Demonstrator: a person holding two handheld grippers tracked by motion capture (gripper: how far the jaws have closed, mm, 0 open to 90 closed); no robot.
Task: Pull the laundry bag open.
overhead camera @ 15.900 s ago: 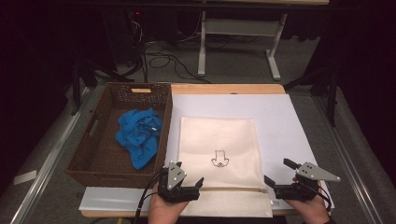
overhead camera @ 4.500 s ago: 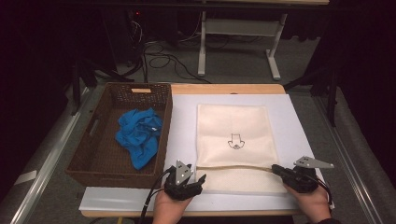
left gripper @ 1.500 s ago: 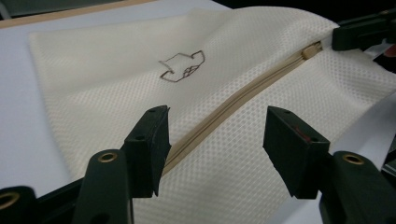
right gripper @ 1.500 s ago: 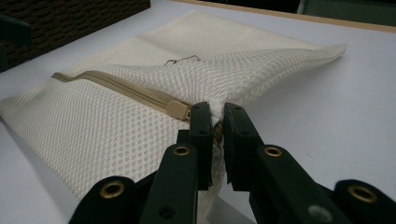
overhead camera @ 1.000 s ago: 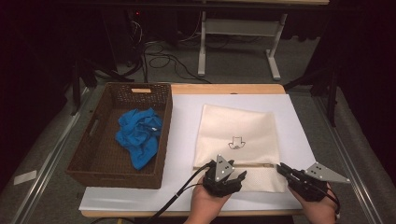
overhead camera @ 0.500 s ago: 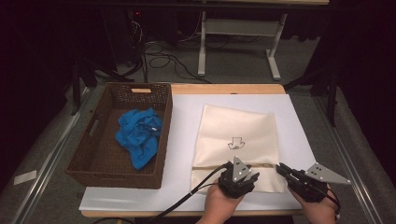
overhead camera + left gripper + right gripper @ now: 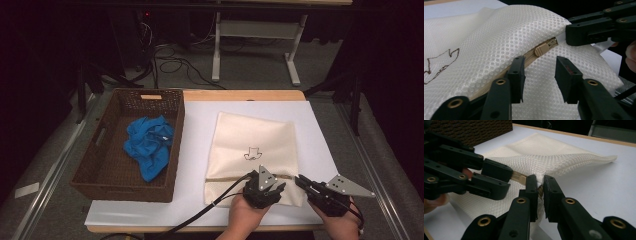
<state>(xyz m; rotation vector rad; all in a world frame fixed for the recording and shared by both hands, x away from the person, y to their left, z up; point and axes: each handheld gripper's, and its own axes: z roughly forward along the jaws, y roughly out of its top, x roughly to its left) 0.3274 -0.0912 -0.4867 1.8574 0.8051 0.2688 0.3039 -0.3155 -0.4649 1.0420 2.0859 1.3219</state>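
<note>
Right tool (image 7: 539, 185) clamps the mesh laundry bag (image 7: 252, 150) at its zipper end. Left tool (image 7: 540, 72), jaws part-open and just widened slightly, has the zipper pull (image 7: 543, 47) just ahead: centre, pinch, slide away from right tool.

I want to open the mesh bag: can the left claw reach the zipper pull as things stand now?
Probably yes. The left claw is open and the beige zipper pull lies just ahead of its gap with nothing between. The right claw, shut on the mesh laundry bag beside the pull, leaves it free.
</note>
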